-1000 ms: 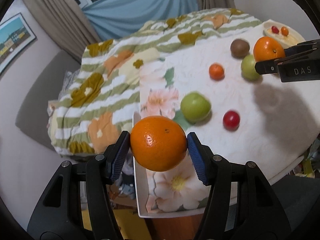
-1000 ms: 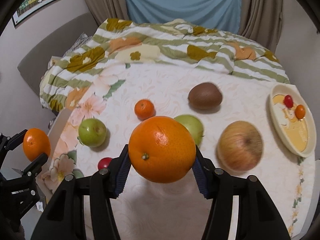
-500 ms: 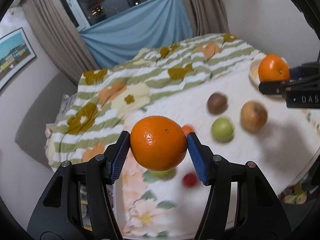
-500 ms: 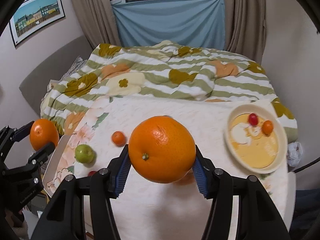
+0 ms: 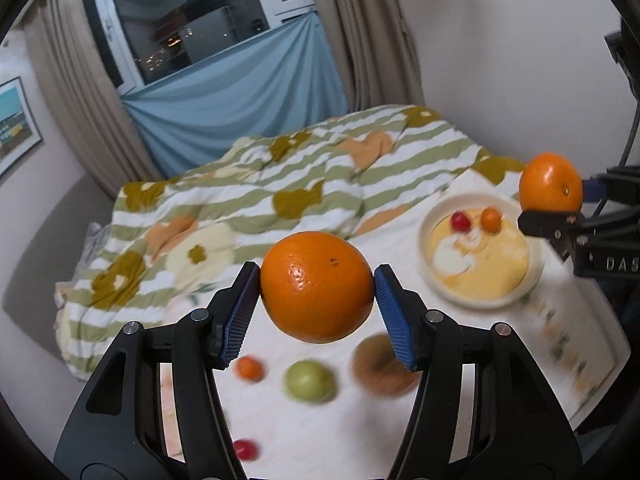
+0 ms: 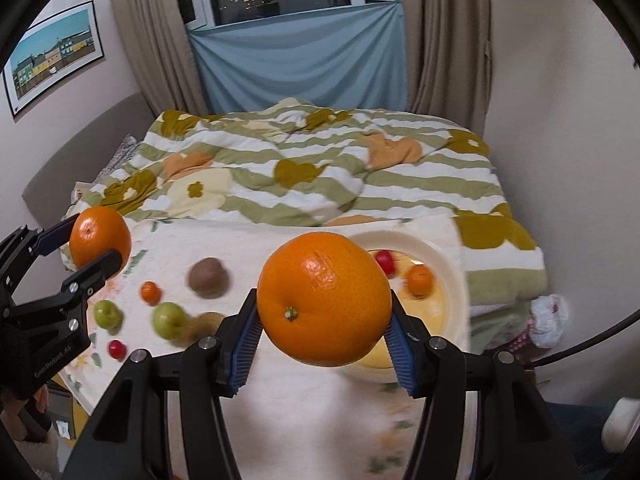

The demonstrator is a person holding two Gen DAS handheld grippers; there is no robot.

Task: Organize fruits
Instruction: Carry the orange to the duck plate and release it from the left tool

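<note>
Left wrist view: the left hand-held gripper (image 5: 318,302) pinches an orange (image 5: 318,286) between its blue pads, held in the air above the counter (image 5: 360,420), which is covered with a white floral cloth. Below the orange, blurred, lie a small orange fruit (image 5: 249,368), a green apple (image 5: 309,380), a brown kiwi (image 5: 380,364) and, nearer the camera, a small red fruit (image 5: 245,449). Toward the far right corner of the counter sits a cream bowl (image 5: 478,250) with a small red fruit (image 5: 460,221) and a small orange one (image 5: 491,219) inside. At the right edge the right hand-held gripper (image 5: 560,204) pinches a second orange (image 5: 550,187), held above the bowl's right side. Behind the counter lies a bed with a striped quilt (image 5: 280,184). Right wrist view: the right hand-held gripper (image 6: 324,320) grips its orange (image 6: 324,298) between both pads, hanging in front of the bowl (image 6: 452,276), whose two small fruits show just right of it. At the left the left hand-held gripper (image 6: 86,246) clamps the other orange (image 6: 100,236) over the counter's (image 6: 320,408) left edge. On the cloth between them lie the kiwi (image 6: 207,277), the small orange fruit (image 6: 150,292), two green apples (image 6: 107,314) (image 6: 170,319), a blurred brownish fruit (image 6: 204,326) and the small red fruit (image 6: 117,348).
</note>
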